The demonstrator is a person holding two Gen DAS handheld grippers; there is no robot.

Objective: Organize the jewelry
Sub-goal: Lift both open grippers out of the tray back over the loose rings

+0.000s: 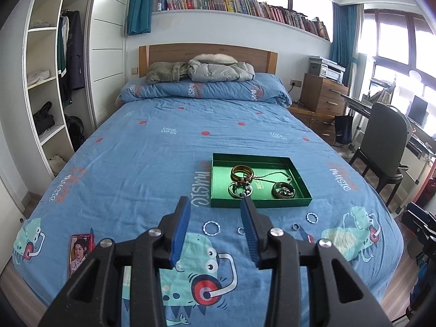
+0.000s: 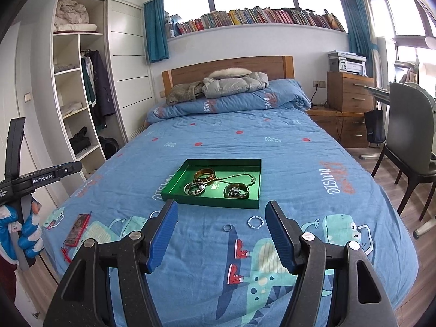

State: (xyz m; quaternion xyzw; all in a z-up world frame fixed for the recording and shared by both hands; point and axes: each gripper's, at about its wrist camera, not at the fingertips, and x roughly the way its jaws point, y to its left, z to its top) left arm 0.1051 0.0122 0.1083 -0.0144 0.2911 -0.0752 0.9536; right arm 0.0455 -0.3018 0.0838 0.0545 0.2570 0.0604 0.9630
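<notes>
A green tray (image 1: 218,160) (image 2: 177,181) lies on the blue bedspread and holds bangles (image 1: 242,173) (image 2: 205,175), beaded bracelets and a chain necklace (image 1: 275,175) (image 2: 239,176). Several silver rings lie loose on the cover in front of it: a large one (image 1: 211,228), small ones (image 1: 241,230) (image 1: 296,227) (image 2: 227,227) and a twisted one (image 1: 312,217) (image 2: 255,222). My left gripper (image 1: 215,204) is open and empty, above the cover near the large ring. My right gripper (image 2: 221,207) is open and empty, above the small and twisted rings.
A red phone (image 1: 79,250) (image 2: 77,229) lies near the bed's front left corner. The hand with the left gripper shows at the left in the right wrist view (image 2: 16,218). A chair (image 2: 408,141) and desk stand right of the bed; a wardrobe stands left.
</notes>
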